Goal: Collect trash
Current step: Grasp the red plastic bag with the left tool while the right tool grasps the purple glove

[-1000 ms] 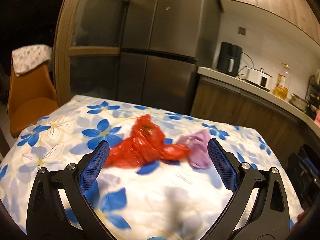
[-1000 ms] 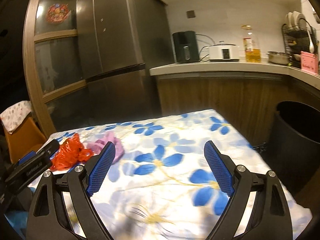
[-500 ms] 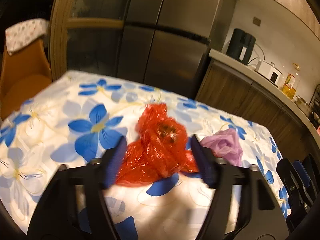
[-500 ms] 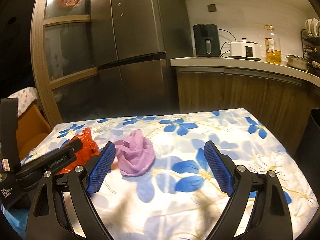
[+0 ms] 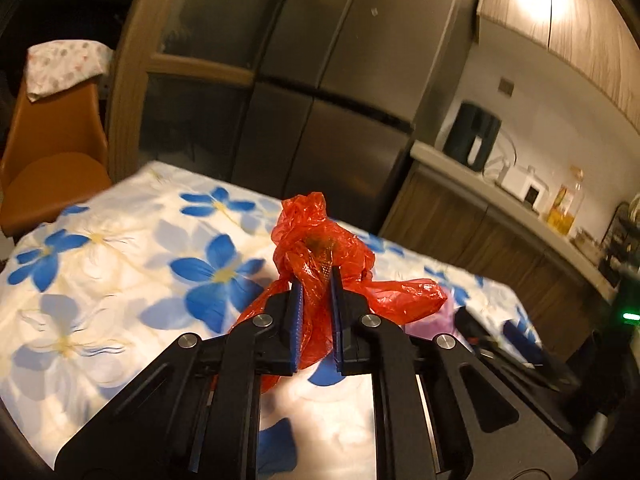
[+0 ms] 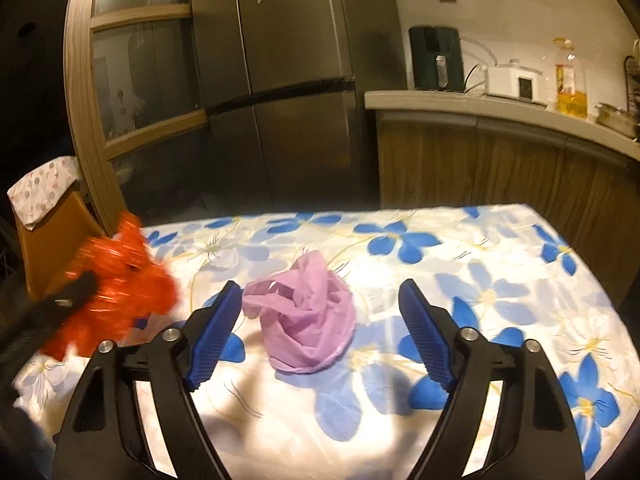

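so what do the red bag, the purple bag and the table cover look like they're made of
Red bag: thin glossy plastic film, translucent and sharply crinkled, scrunched between the left gripper pads.
Purple bag: likely similar thin plastic, duller, with soft folds.
Table cover: probably woven cloth, matte with a printed blue flower pattern, though coated fabric can't be excluded.
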Tool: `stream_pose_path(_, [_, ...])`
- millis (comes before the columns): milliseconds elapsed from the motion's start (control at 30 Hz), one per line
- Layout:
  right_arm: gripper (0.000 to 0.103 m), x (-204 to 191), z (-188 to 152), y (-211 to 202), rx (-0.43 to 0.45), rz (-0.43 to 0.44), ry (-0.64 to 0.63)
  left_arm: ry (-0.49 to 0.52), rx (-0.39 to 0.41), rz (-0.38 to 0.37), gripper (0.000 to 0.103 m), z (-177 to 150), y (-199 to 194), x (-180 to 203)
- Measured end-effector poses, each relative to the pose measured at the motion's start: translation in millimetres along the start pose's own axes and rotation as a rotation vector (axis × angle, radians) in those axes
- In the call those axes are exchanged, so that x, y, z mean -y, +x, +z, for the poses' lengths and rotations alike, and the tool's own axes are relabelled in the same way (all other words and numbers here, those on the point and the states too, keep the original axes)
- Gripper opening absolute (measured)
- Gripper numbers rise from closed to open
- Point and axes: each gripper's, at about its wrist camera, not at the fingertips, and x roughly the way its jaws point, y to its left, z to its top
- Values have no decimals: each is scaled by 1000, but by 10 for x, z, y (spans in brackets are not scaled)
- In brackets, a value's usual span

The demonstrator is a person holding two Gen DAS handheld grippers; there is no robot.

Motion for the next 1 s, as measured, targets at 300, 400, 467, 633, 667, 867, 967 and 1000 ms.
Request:
stream_pose_path(300, [26, -93, -48, 344, -134, 12, -21, -34, 38, -28, 11, 19, -186, -85])
stream_pose_path(400, [11, -90, -66, 368, -150, 23, -21, -26, 28, -31, 11, 1, -167, -84])
stream_pose_path(467, [6, -65, -63, 358, -147, 36, -9, -22, 23, -28, 11, -5, -159, -77])
stream_pose_path(633, [4, -6, -7, 106, -90, 62, 5, -7, 30, -28, 11, 19, -212, -54])
stream_pose_path(667, [3, -8, 1, 40, -76, 65, 0, -5, 33, -30, 11, 25, -228, -44])
stream_pose_path(867, [3, 67, 6, -428, -8, 99, -9, 31, 52, -31, 11, 45, -368, 83])
stream_pose_path(967, [3, 155, -11, -634, 9, 109, -6, 46, 57, -39, 11, 30, -469, 175])
stream_pose_path(1000, [3, 183, -19, -697, 15, 104, -10, 52, 60, -39, 11, 17, -494, 212])
